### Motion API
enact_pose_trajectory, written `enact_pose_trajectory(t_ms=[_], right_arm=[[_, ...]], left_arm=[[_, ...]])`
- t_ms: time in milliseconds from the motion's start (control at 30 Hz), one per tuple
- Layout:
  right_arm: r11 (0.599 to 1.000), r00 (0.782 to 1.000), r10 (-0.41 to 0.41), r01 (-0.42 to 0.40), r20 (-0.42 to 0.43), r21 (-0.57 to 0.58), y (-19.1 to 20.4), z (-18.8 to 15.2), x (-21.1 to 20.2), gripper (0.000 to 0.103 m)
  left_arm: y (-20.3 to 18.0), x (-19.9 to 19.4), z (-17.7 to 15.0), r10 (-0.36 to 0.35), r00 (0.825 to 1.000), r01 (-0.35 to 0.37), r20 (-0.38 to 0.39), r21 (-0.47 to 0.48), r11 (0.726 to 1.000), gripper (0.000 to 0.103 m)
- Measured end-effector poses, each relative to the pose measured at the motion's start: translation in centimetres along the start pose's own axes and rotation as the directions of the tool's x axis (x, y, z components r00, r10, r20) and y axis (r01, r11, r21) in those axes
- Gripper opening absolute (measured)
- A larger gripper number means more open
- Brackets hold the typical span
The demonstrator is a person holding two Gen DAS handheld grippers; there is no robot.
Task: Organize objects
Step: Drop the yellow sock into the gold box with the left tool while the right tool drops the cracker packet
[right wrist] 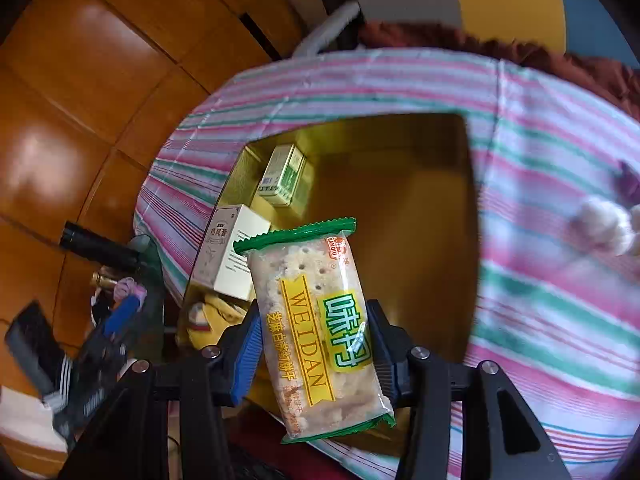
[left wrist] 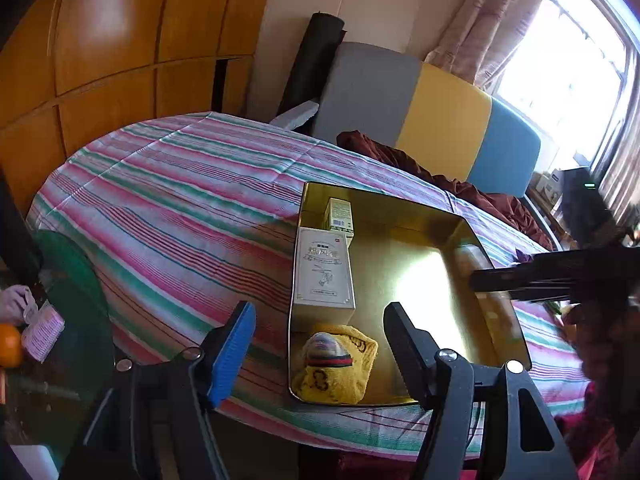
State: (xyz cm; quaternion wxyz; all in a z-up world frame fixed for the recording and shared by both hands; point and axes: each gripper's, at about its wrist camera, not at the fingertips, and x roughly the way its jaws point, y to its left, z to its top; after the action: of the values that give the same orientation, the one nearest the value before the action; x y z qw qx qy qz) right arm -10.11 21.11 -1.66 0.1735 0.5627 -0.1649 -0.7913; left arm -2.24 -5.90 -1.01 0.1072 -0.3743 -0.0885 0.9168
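A gold tray (left wrist: 460, 236) lies on the striped tablecloth (left wrist: 180, 200). In it are a white box (left wrist: 324, 272), a small green-and-white box (left wrist: 340, 216) and a yellow sock bundle (left wrist: 336, 364). My left gripper (left wrist: 320, 344) is open and empty, just before the tray's near edge. My right gripper (right wrist: 316, 344) is shut on a packet of WEIDAN crackers (right wrist: 316, 320) and holds it above the tray (right wrist: 420, 184). The white box (right wrist: 232, 256), the green box (right wrist: 284, 176) and the sock bundle (right wrist: 212, 320) show to the packet's left. The right gripper's finger also shows in the left wrist view (left wrist: 552, 276).
Garlic bulbs (right wrist: 604, 228) lie on the cloth right of the tray. A green glass table (left wrist: 76, 320) with an orange (left wrist: 10, 344) and a pink packet (left wrist: 42, 332) stands at left. A sofa (left wrist: 420, 112) with a dark red blanket (left wrist: 440, 168) stands behind, wooden cabinets (left wrist: 120, 40) beyond.
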Motion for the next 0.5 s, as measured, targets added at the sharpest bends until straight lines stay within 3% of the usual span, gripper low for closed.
enact_pose_trajectory(t_ms=[233, 367, 500], right_arm=[[0.991, 0.993, -0.040, 0.053, -0.107, 0.124, 1.7, 2.2, 8.9, 0.049], [0.979, 0.993, -0.024, 0.046, -0.115, 0.197, 1.9, 1.5, 9.5, 0.051], [0.970, 0.993, 0.060, -0.034, -0.102, 0.240, 2.3, 1.6, 10.6, 0.058]], left_arm=[[0.7, 0.5, -0.2, -0.028, 0.999, 0.027, -0.017, -0.035, 0.999, 0.068], [0.7, 0.5, -0.2, -0.042, 0.999, 0.041, -0.022, -0.044, 0.998, 0.068], [0.8, 0.3, -0.1, -0.044, 0.999, 0.043, -0.015, -0.051, 0.998, 0.069]])
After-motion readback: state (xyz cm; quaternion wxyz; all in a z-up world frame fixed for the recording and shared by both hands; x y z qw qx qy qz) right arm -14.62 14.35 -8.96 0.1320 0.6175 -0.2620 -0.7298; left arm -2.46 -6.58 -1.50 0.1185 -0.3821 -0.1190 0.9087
